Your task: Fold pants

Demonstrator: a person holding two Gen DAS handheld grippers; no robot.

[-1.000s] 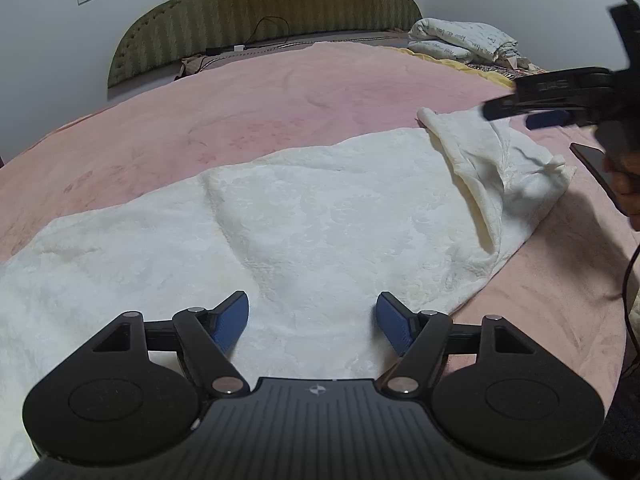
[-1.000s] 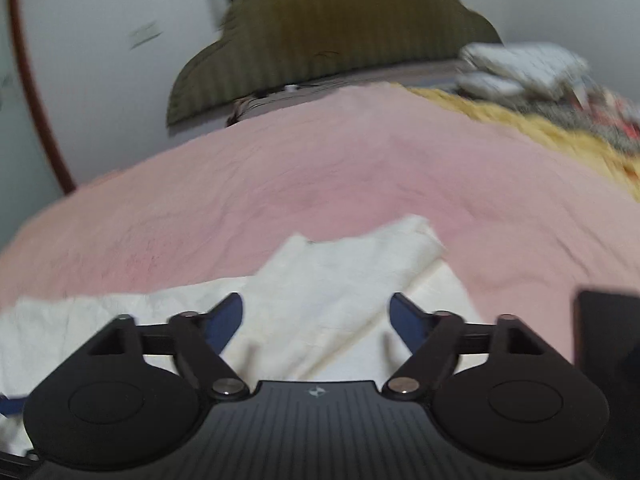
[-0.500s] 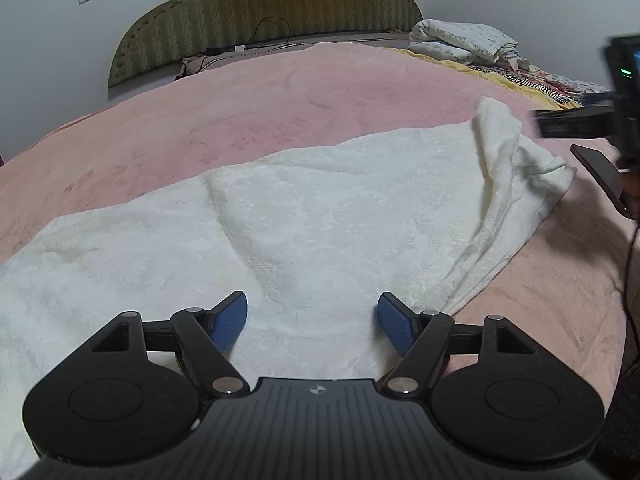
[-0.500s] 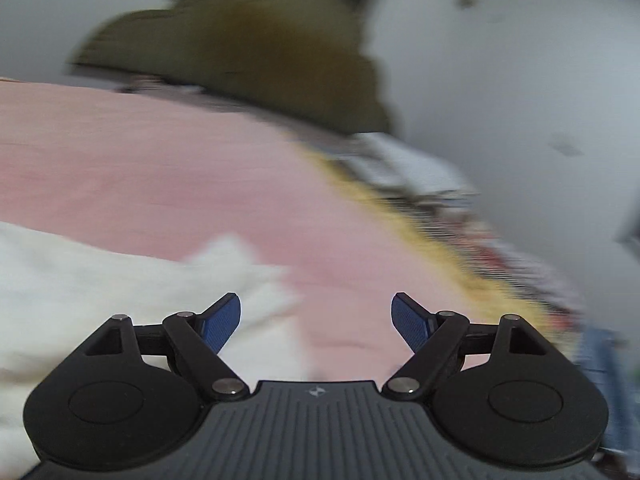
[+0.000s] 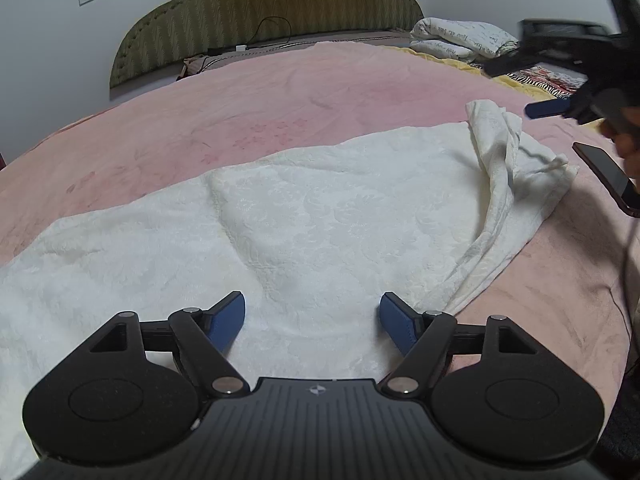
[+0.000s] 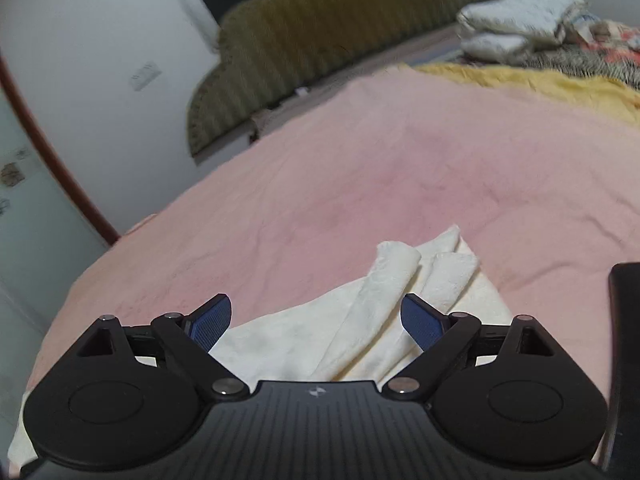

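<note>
White pants (image 5: 320, 220) lie spread on the pink bed (image 5: 280, 100) (far end bunched). Left tool (image 5: 312, 316) spread above the cloth, gripping nothing. Right tool (image 6: 316, 316) has just been opening; nothing between its jaws.

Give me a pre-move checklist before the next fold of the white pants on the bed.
1. Left gripper open, nothing between the pads: ok.
2. Right gripper open, having just widened, holding no cloth: ok.
3. Pants lying flat: not ok; the end near the right gripper is bunched into a ridge.
4. Pants fully on the blanket: cannot tell; the near edge is hidden behind the left gripper.
5. Fold path free: not ok; a phone lies close beside the bunched end.
6. Waist or leg end at the right: cannot tell.
</note>
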